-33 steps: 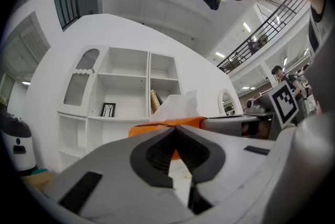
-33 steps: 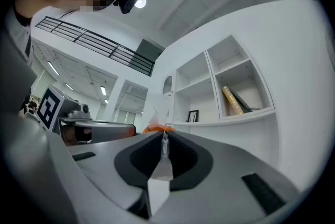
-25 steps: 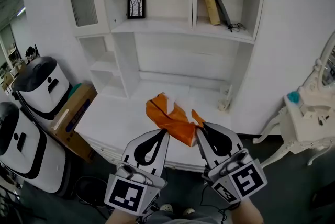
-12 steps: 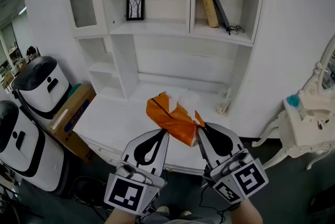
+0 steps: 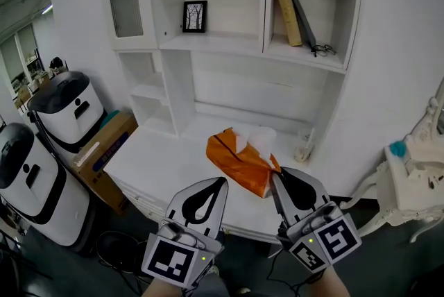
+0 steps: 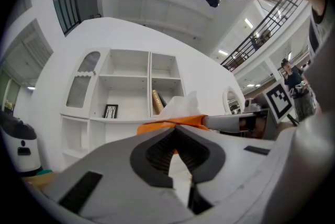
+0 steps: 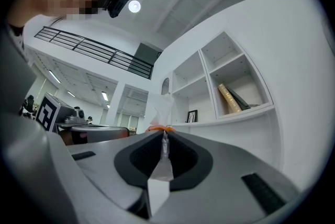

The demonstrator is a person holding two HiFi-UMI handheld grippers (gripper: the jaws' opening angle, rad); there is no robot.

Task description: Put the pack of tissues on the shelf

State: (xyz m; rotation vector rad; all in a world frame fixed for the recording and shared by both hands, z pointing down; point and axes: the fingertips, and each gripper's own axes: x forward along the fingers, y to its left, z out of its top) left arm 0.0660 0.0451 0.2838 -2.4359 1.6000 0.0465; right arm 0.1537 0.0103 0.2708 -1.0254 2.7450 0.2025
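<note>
The orange pack of tissues [image 5: 239,160], with a white tissue sticking out of its top, hangs over the white desk [image 5: 163,157] in front of the shelf unit [image 5: 222,39]. My right gripper [image 5: 272,175] is shut on the pack's near right corner; in the right gripper view [image 7: 164,134] a strip of wrapper is pinched between the pads. My left gripper [image 5: 221,182] is shut with nothing in it, just left of the pack's near edge. In the left gripper view [image 6: 175,127] the pack [image 6: 159,125] shows right behind the closed tips.
A framed picture [image 5: 195,16] stands in the left shelf compartment; books [image 5: 291,4] and glasses [image 5: 322,49] fill the right one. A small object [image 5: 303,148] stands at the desk's back right. Two white machines [image 5: 69,108] and a cardboard box [image 5: 104,150] stand left, a white dresser [image 5: 416,181] right.
The pack stays pinched in my right gripper. Pack and grippers have drifted slightly right in the head view, and the shelf unit now sits a little lower and further right.
</note>
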